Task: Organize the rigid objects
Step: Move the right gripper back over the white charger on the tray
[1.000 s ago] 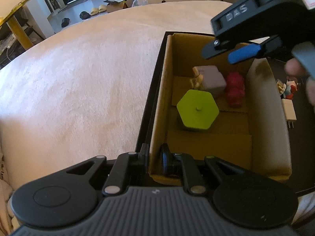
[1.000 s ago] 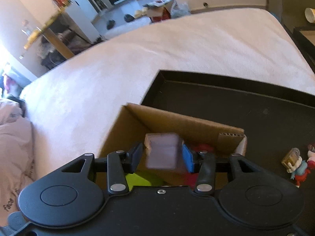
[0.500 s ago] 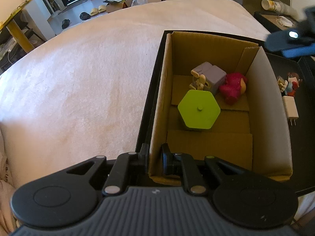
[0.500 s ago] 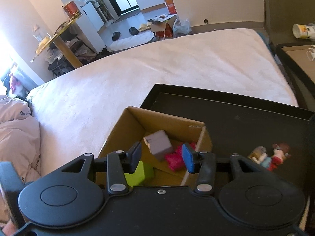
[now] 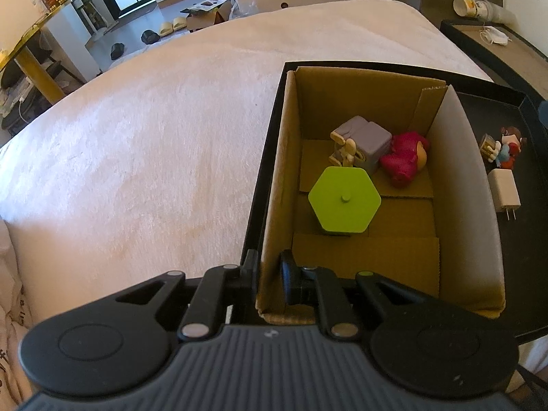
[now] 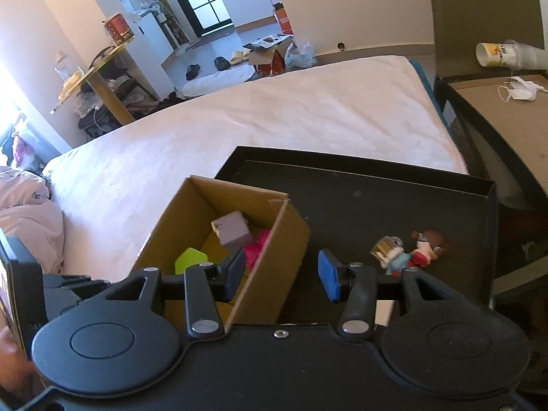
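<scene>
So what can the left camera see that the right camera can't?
Only the left view shows the white charger on the tray and the left gripper clamped on the box wall. Only the right view shows the open right gripper. Both show the box, green hexagon, grey cube, pink toy and figurine.

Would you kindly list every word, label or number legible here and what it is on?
"fac": start of a word on the pink bedding, rest hidden.
Label on the red tin: too blurred.
Print on the paper cup: too blurred.
Stamp on the cardboard box: too small.
</scene>
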{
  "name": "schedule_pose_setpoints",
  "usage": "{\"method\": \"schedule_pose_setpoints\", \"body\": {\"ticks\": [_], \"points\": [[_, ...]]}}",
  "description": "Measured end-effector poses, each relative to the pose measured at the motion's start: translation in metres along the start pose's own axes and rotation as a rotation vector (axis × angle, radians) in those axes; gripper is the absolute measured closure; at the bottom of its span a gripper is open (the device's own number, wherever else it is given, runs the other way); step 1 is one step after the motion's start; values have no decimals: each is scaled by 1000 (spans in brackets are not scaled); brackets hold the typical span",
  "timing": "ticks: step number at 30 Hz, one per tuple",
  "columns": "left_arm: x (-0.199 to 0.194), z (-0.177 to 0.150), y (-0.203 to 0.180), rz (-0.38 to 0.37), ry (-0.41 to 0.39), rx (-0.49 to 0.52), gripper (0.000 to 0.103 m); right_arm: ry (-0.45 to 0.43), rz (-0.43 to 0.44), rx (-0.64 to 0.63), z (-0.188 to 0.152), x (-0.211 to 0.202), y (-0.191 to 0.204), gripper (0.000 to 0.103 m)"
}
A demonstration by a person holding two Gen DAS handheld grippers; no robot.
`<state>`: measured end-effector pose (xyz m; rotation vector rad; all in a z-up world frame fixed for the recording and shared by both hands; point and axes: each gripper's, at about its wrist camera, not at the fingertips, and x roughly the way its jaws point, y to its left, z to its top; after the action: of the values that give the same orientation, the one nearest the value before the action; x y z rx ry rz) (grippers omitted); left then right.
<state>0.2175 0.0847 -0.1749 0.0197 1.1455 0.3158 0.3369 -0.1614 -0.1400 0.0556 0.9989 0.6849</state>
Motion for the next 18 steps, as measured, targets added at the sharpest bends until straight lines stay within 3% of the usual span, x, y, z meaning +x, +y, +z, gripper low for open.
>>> {"method": "schedule_pose_setpoints", "body": {"ticks": [18], "points": [[-2, 2, -7, 32, 8, 49, 90, -7, -15, 44, -17, 4, -35, 52]]}}
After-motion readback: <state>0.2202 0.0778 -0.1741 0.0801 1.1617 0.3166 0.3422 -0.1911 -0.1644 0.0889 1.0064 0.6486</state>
